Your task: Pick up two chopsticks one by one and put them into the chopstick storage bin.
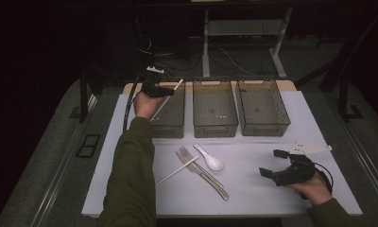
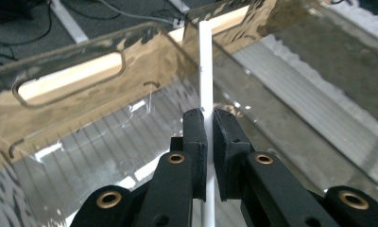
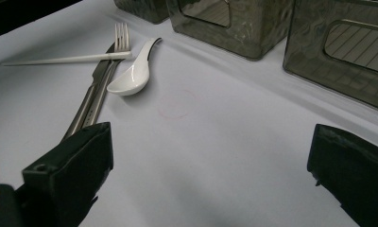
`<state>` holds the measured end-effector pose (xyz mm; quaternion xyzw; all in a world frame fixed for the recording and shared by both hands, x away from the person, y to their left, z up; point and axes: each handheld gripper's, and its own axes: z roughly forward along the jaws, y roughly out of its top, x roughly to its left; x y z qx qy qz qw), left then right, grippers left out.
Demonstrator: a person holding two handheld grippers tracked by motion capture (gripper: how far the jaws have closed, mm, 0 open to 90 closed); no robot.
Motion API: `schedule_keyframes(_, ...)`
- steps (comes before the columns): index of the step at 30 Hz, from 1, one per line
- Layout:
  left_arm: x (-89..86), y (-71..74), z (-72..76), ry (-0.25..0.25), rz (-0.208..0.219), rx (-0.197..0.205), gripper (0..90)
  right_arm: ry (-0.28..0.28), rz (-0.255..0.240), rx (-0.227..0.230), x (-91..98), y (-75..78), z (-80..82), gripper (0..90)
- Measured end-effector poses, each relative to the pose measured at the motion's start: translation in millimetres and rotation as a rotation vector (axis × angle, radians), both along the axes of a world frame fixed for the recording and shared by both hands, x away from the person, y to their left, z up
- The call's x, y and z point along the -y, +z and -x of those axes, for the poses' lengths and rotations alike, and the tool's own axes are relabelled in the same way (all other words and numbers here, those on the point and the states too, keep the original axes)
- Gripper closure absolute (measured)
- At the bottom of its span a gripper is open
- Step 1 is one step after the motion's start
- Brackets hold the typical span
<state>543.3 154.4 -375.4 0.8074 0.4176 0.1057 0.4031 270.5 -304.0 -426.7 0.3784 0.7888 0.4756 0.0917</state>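
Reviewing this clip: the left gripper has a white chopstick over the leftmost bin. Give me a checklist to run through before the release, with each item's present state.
1. Grip: left gripper shut on the white chopstick, jaws pressed on both sides of it: ok.
2. Chopstick over the left bin, not the middle bin: ok.
3. Lower tip inside the bin walls: cannot tell, the hand hides it.
4. Left bin has room for it: ok, its ribbed floor looks bare.
5. Right gripper open, holding nothing, away from the bins: ok.
6. Remaining pieces, second chopstick, fork and spoon, lie on the table away from the bins: ok.
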Motion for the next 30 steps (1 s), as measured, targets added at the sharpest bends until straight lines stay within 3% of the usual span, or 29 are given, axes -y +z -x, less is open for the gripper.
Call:
schedule_keyframes(14, 7.8, -11.6, -1.3, 0.012, -0.101, -0.031, 81.9, 0.0, 0.003, 0.001, -0.7, -0.1, 0.5, 1.0)
schedule_keyframes(22, 8.0, -9.0, 0.4, 0.014, -0.084, -0.019, 76.3, 0.001, 0.002, 0.0, -0.9, -0.2, 0.3, 1.0)
schedule_keyframes(30, 8.3, 6.0, 9.6, -0.019, -0.062, 0.009, 70.4, 0.003, 0.004, 0.003, -1.2, 0.0, 0.5, 1.0)
